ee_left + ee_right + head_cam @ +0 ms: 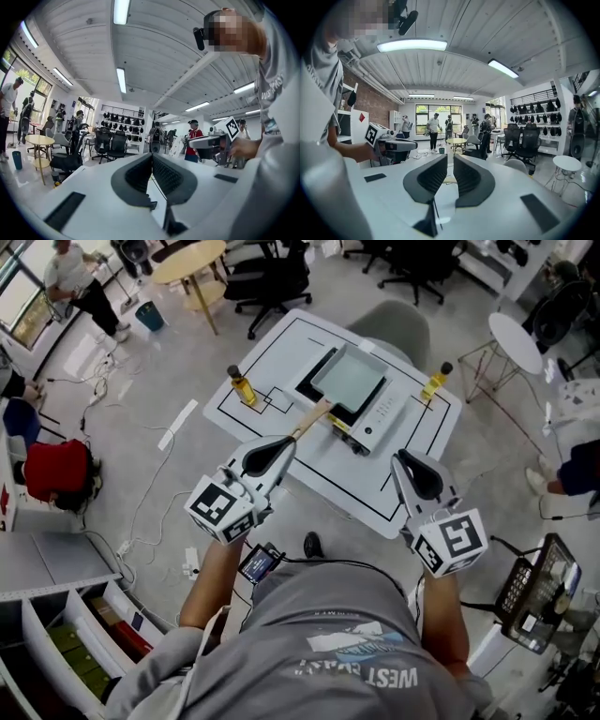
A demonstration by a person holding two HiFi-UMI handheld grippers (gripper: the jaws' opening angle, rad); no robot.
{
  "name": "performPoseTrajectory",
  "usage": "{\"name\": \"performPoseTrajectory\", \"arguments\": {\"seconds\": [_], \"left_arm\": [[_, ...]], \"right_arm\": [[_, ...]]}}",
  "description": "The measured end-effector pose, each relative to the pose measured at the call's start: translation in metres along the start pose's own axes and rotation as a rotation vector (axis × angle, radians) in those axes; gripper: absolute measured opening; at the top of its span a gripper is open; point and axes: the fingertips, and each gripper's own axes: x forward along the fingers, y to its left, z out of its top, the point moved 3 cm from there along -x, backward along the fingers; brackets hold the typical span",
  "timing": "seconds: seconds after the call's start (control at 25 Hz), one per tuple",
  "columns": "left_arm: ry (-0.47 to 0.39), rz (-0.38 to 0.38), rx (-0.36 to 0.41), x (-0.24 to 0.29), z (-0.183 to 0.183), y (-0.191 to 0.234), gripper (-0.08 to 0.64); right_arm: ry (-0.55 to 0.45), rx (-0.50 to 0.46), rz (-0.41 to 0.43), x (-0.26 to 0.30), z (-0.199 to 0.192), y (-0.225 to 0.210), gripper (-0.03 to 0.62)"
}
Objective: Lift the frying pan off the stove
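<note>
since frying pan (349, 378) sits unheld | left gripper (290, 442) closed, right gripper (400, 457) ajar (both empty) | open left, clamp handle (310, 418) squarely

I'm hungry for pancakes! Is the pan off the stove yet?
Not yet. Done: nothing; the pan sits on the stove. In hand: nothing; the left gripper is shut and empty, the right gripper slightly open and empty. Left: grab the handle and lift.
</note>
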Motion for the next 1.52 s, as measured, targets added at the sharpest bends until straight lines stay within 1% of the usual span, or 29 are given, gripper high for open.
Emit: {"name": "performPoseTrajectory", "arguments": {"seconds": [0.2,0.48,0.72,0.84,1.12,1.52], "left_arm": [[0.0,-0.025,-0.009,0.005,-0.003,0.022,-0.002],[0.011,-0.03,-0.026,0.013,-0.01,0.04,-0.002],[0.023,0.004,-0.028,0.018,-0.014,0.049,-0.002],[0.035,0.035,-0.033,0.02,-0.016,0.053,-0.002],[0.084,0.094,-0.054,0.031,-0.03,0.061,-0.002],[0.159,0.114,-0.081,0.059,-0.055,0.074,0.0]], "right_arm": [[0.011,-0.005,-0.021,0.016,0.004,0.001,0.073],[0.016,-0.004,-0.008,0.034,0.005,-0.004,0.112],[0.012,0.001,0.028,0.052,0.005,-0.017,0.124],[0.014,-0.004,0.066,0.061,0.006,-0.021,0.127],[0.024,0.006,0.13,0.081,0.0,-0.039,0.127],[0.054,0.037,0.154,0.087,-0.016,-0.066,0.129]]}}
